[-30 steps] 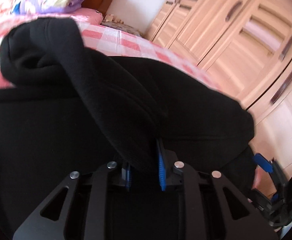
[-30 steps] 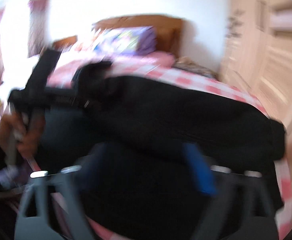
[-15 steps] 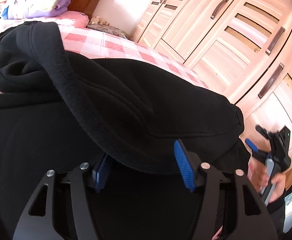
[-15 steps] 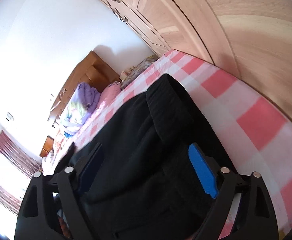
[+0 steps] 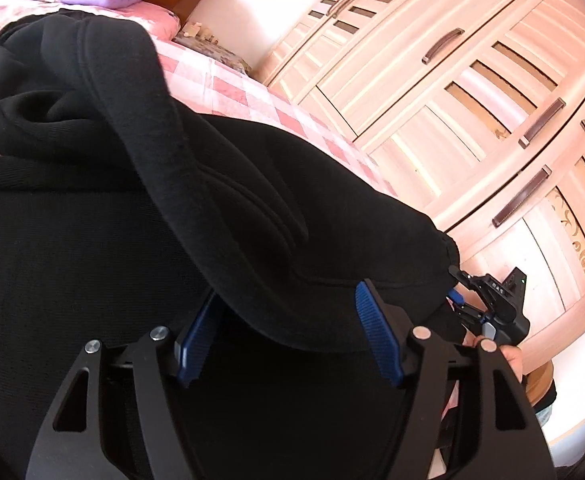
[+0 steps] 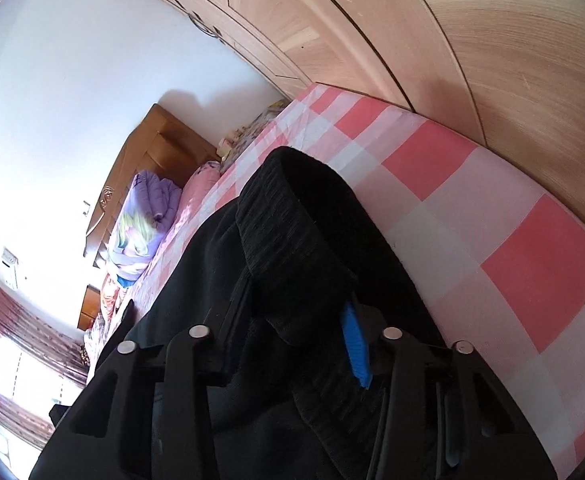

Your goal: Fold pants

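Black pants (image 5: 92, 260) lie folded over on the bed's pink check sheet (image 5: 228, 80). A thick fold of them runs from the upper left down between the blue pads of my left gripper (image 5: 288, 312). Those jaws are opening and the pads stand clear of the cloth. In the right wrist view the pants' ribbed band (image 6: 292, 220) fills the gap of my right gripper (image 6: 292, 320), whose jaws are closing on it. One blue pad (image 6: 354, 344) touches the cloth; the other is hidden. The left wrist view shows the right gripper (image 5: 458, 300) at the pants' right corner.
A pale wooden wardrobe (image 5: 472, 100) runs close along the bed's right side (image 6: 492, 220). A folded purple quilt (image 6: 144, 216) lies by the wooden headboard (image 6: 152, 148). A hand (image 5: 512, 360) grips the right tool.
My left gripper opened and let go of the fold, which now lies loose between its pads. My right gripper swung in, rolled over, and narrowed its jaws around the ribbed band.
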The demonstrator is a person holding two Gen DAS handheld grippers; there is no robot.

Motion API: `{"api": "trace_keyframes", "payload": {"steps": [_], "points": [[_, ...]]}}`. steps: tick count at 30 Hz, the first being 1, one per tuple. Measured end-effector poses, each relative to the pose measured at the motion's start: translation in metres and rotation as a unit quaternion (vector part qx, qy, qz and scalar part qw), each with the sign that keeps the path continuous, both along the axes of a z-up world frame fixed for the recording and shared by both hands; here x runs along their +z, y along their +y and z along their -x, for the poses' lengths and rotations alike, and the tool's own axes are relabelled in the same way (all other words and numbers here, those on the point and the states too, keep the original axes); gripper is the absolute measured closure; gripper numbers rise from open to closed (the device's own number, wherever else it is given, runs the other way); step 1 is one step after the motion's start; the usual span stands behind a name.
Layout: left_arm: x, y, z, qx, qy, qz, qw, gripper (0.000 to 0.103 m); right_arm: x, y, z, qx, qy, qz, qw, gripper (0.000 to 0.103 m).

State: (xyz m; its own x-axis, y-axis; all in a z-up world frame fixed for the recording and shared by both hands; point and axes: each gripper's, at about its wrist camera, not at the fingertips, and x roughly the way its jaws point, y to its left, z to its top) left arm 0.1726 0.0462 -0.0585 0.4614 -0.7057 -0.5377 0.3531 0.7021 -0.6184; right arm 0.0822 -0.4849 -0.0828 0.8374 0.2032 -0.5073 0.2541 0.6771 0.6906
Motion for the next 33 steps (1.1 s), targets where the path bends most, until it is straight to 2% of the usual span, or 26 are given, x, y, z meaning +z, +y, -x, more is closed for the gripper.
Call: {"api": "trace_keyframes", "payload": {"steps": [2, 5, 6, 7, 8, 9, 11, 14, 15, 18, 20, 23, 26, 28, 31, 33], "points": [[0.001, -0.001, 0.001, 0.002, -0.001, -0.005, 1.0, 0.034, 0.007, 0.002, 0.013, 0.001, -0.01, 0.011, 1.0, 0.076], [0.006, -0.003, -0.002, 0.021, 0.008, -0.013, 0.9996, 0.036, 0.024, 0.011, 0.02, -0.001, -0.037, 0.041, 0.998, 0.081], [0.008, -0.002, -0.005, 0.036, 0.014, -0.02, 0.999, 0.045, 0.031, 0.015, 0.02, 0.0, -0.045, 0.055, 0.997, 0.081], [0.01, 0.0, -0.008, 0.047, 0.018, -0.024, 0.9985, 0.075, 0.041, 0.019, 0.02, 0.001, -0.053, 0.067, 0.996, 0.082], [0.013, 0.0, -0.013, 0.047, 0.025, -0.022, 0.9983, 0.09, 0.048, 0.02, 0.019, 0.004, -0.06, 0.071, 0.996, 0.083], [0.019, -0.002, -0.021, 0.037, 0.037, -0.012, 0.9986, 0.094, 0.058, 0.021, 0.015, 0.009, -0.067, 0.071, 0.995, 0.083], [0.04, -0.004, -0.031, 0.032, 0.025, -0.007, 0.9991, 0.095, 0.072, 0.019, 0.007, 0.015, -0.072, 0.07, 0.995, 0.084], [0.093, -0.005, -0.046, 0.038, -0.016, -0.011, 0.9991, 0.095, 0.099, 0.016, -0.009, 0.023, -0.081, 0.078, 0.993, 0.085], [0.116, 0.001, -0.051, 0.05, -0.032, 0.001, 0.9983, 0.095, 0.11, 0.014, -0.01, 0.022, -0.091, 0.077, 0.993, 0.085], [0.155, 0.024, -0.047, 0.07, -0.058, 0.049, 0.9947, 0.095, 0.13, 0.011, 0.006, 0.023, -0.129, 0.066, 0.989, 0.085], [0.162, 0.035, -0.031, 0.065, -0.066, 0.067, 0.9934, 0.095, 0.133, 0.01, 0.023, 0.03, -0.149, 0.056, 0.987, 0.085], [0.15, 0.037, 0.003, 0.047, -0.073, 0.049, 0.995, 0.094, 0.12, 0.015, 0.058, 0.041, -0.152, 0.064, 0.986, 0.085], [0.117, 0.028, 0.05, 0.018, -0.081, -0.015, 0.9964, 0.093, 0.079, 0.015, 0.086, 0.048, -0.114, 0.059, 0.991, 0.085], [0.08, 0.016, 0.079, -0.006, -0.065, -0.069, 0.9955, 0.093, 0.044, 0.01, 0.097, 0.045, -0.073, 0.043, 0.995, 0.086], [0.037, 0.009, 0.094, -0.021, -0.03, -0.104, 0.9939, 0.093, -0.002, 0.0, 0.11, 0.032, -0.032, 0.0, 0.999, 0.086], [0.023, 0.007, 0.097, -0.017, -0.019, -0.117, 0.9928, 0.093, -0.011, -0.001, 0.115, 0.031, -0.032, -0.006, 0.999, 0.086]]}}
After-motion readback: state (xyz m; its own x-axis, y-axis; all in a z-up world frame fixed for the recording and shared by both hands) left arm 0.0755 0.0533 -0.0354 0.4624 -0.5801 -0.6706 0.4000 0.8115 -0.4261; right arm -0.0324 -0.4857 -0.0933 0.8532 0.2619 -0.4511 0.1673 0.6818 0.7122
